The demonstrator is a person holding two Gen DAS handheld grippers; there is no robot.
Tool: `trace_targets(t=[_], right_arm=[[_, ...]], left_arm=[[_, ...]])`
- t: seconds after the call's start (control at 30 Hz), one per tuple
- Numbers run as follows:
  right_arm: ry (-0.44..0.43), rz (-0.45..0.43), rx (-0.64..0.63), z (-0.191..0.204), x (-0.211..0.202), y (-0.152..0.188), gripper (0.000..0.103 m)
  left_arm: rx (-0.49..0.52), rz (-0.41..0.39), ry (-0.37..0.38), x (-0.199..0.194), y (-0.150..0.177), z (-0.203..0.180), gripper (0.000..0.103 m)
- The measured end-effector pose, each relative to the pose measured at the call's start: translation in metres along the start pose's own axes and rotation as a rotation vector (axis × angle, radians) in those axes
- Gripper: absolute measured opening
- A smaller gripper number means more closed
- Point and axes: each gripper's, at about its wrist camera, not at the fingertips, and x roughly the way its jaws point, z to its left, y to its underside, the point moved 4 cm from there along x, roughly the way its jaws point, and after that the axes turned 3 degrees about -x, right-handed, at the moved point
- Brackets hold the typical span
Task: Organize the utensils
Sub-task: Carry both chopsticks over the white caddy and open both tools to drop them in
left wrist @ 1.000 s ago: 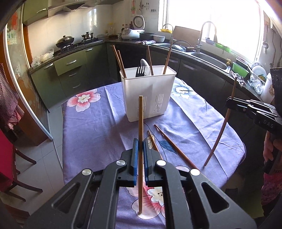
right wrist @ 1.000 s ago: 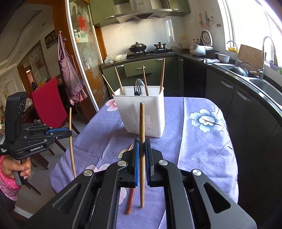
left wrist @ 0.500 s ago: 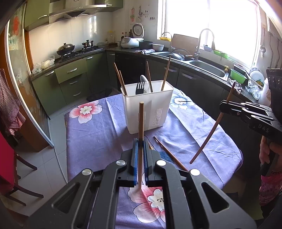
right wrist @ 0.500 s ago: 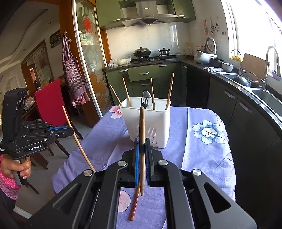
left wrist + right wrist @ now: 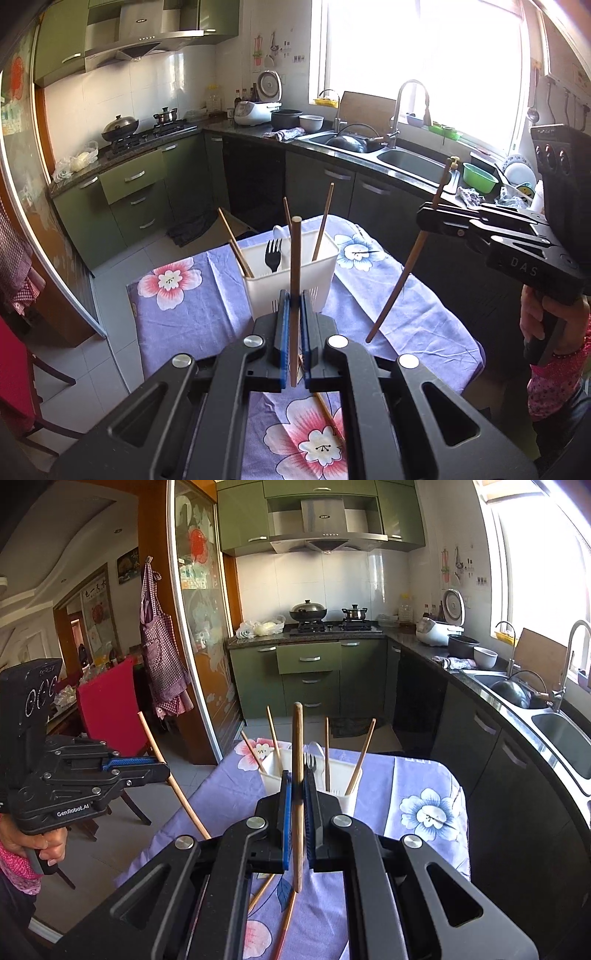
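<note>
Left chopstick (image 5: pixel 294 273): a wooden stick standing nearly upright, pinched partway along its length, both ends free in the air above the worktop.
Left gripper (image 5: pixel 293 332): fingers pressed together on the left chopstick, blue pads tight against both sides of the wood; in the right wrist view it sits at the left edge (image 5: pixel 162 771), the stick slanting through it.
Right chopstick (image 5: pixel 297 775): a thicker wooden stick, also near upright, lower tip hanging clear of the cloth.
Right gripper (image 5: pixel 297 816): fingers closed onto the right chopstick, no gap showing beside it; from the left wrist view it reaches in from the right (image 5: pixel 428 218) with the stick tilted.
Utensil holder (image 5: pixel 291 280): white plastic caddy on the worktop, beyond both grippers, holding several chopsticks, a black fork (image 5: pixel 272 254) and a white spoon.
Loose chopsticks (image 5: pixel 284 923): lying flat on the cloth below the right gripper.
Worktop (image 5: pixel 184 314): covered with a purple floral cloth.
Hands: one (image 5: pixel 535 317) grips the right handle, the other (image 5: pixel 48 849) the left handle.
</note>
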Motion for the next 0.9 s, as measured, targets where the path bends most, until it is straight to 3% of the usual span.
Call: trace_targets(t=[0.33, 0.53, 0.67, 0.9], right_arm=[[0.039, -0.075, -0.005, -0.014, 0.007, -0.088, 0.007], [0.061, -0.092, 0.025, -0.038, 0.039, -0.126, 0.007], [0.062, -0.057, 0.04, -0.054, 0.075, -0.126, 0.007], [0.037, 0.017, 0.058, -0.067, 0.119, -0.093, 0.007]], left_arm=[[0.023, -0.137, -0.007, -0.019, -0.091, -0.004, 0.006], [0.015, -0.148, -0.034, 0.013, -0.123, 0.001, 0.006], [-0.009, -0.101, -0.053, 0.052, -0.124, 0.013, 0.006], [-0.023, -0.021, -0.073, 0.099, -0.105, 0.027, 0.006]])
